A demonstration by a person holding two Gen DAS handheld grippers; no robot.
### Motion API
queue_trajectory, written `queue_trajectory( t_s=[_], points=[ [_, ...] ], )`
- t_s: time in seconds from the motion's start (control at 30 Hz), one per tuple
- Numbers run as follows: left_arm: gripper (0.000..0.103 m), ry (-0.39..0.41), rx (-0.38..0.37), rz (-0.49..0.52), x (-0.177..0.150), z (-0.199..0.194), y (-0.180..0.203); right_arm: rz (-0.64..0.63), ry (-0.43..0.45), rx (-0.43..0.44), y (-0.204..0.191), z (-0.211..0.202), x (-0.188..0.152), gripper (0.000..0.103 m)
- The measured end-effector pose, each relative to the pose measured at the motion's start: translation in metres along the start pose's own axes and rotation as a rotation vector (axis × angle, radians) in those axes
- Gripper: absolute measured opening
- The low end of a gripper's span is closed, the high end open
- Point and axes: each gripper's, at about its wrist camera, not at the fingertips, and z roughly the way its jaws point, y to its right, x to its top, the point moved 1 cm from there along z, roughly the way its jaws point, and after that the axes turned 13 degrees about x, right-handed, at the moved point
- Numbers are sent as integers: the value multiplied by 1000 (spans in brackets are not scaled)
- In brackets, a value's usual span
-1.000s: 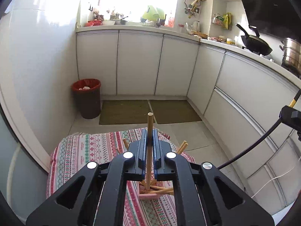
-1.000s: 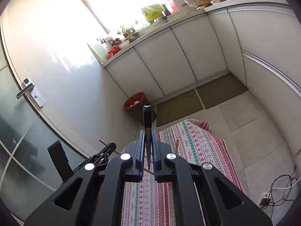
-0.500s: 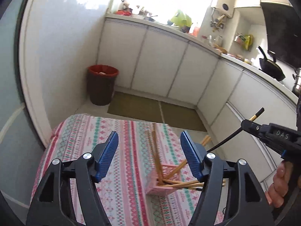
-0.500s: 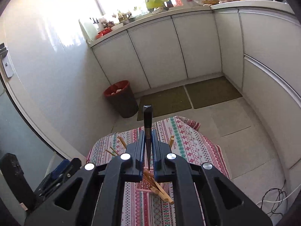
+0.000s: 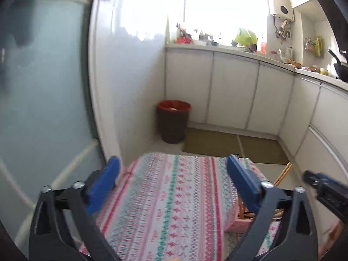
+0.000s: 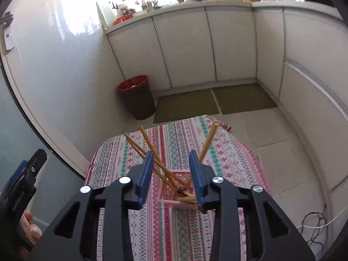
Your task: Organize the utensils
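A pink utensil basket [image 6: 171,192] stands on the patterned tablecloth [image 6: 174,228], with several wooden chopsticks [image 6: 150,143] leaning out of it. A dark chopstick end [image 6: 180,190] lies inside among them. My right gripper [image 6: 170,169] is open and empty, just above the basket. In the left wrist view the basket [image 5: 236,220] is at the lower right, partly hidden behind the right finger. My left gripper [image 5: 173,179] is wide open and empty, above the tablecloth [image 5: 169,195] to the left of the basket. The right gripper's body [image 5: 326,192] shows at the right edge.
A dark bin with a red liner [image 6: 137,96] stands on the floor beyond the table, next to two green mats [image 6: 215,103]. White cabinets [image 6: 184,47] line the back and right. A cable [image 6: 315,226] lies on the floor at the right.
The right gripper has opened and let go of the dark chopstick, which now sits in the basket. The left gripper, open since half a second ago, has swung left away from the basket.
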Motion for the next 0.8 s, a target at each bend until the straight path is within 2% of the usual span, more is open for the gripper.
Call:
queue_trajectory(
  t_s=[0.03, 0.07, 0.17, 0.27, 0.37, 0.47, 0.53, 0.7, 0.8],
  points=[
    [96, 15, 23, 8, -3, -15, 0, -14, 36, -39, -2, -17, -4, 68],
    [96, 26, 31, 10, -7, -31, 0, -27, 74, -83, -4, -40, -11, 82],
    [96, 17, -55, -25, -25, -71, 0, -32, 119, -189, -1, -86, -34, 95],
    [96, 9, -99, -35, -40, -101, 2, 1, 130, -266, 11, -115, -57, 96],
    [96, -24, -112, 55, -52, -123, 13, 71, 73, -266, 28, -134, -79, 96],
    [96, -31, -90, 71, -62, -141, 13, 140, 48, -248, 41, -153, -92, 96],
    [96, -32, -75, 89, -67, -149, 16, 136, 43, -262, 41, -161, -99, 96],
    [96, -48, -97, 89, -69, -162, 17, 89, 45, -291, 36, -171, -106, 96],
    [96, -39, -92, 102, -70, -169, 21, 99, 43, -279, 39, -174, -108, 96]
  ],
)
